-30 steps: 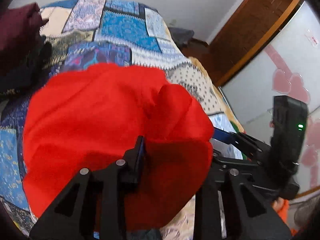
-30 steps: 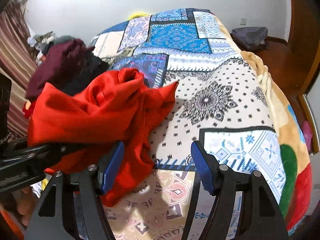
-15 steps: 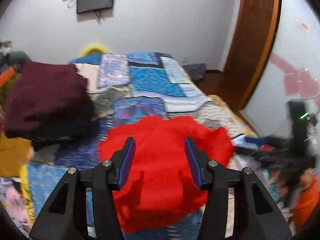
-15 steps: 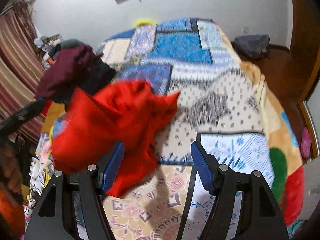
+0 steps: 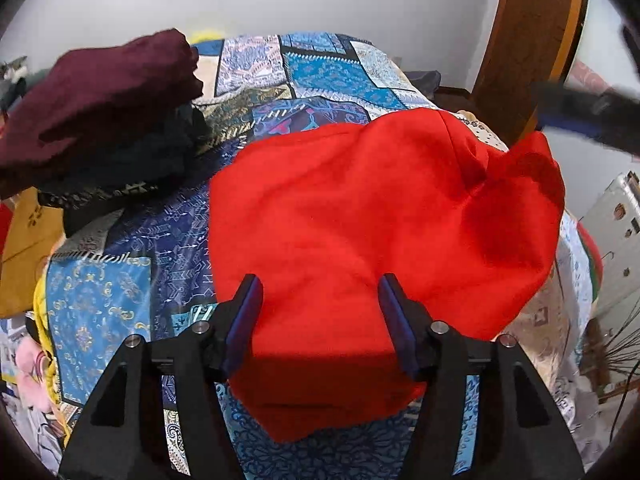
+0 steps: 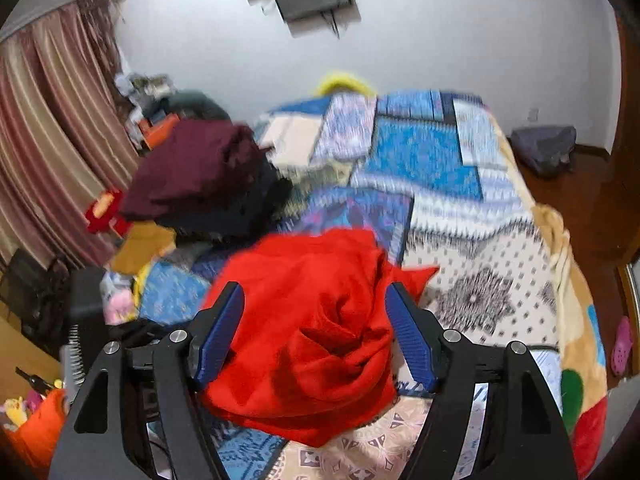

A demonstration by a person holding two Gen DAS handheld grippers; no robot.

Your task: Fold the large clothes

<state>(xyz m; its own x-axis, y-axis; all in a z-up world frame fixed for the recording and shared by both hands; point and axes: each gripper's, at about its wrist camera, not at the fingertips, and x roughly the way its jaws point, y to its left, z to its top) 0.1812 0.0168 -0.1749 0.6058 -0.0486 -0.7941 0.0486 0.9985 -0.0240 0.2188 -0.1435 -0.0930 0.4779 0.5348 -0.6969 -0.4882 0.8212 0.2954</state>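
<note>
A large red garment (image 5: 360, 220) lies in a rumpled heap on the patchwork bedspread (image 5: 328, 76). My left gripper (image 5: 318, 284) hovers over its near edge. Its jaws are opening, and the cloth shows behind the gap with the blue pads (image 5: 244, 320) clear of it. In the right wrist view the same red garment (image 6: 312, 320) sits bunched with deep folds. My right gripper (image 6: 314, 288) hangs above it, its jaws wide and still opening a little, gripping nothing. A dark blurred shape at the upper right of the left wrist view could be the right gripper (image 5: 580, 116).
A stack of folded clothes, a maroon piece (image 5: 96, 96) on top of dark ones, sits on the bed's left side. Curtains (image 6: 48, 140) and clutter line the left wall. A wooden door (image 5: 528, 40) stands on the right. A grey bag (image 6: 544, 152) lies on the floor.
The left gripper has let go of the red garment and drawn back from it. The cloth has dropped onto the bed. The right gripper has risen, and its view now tilts toward the wall.
</note>
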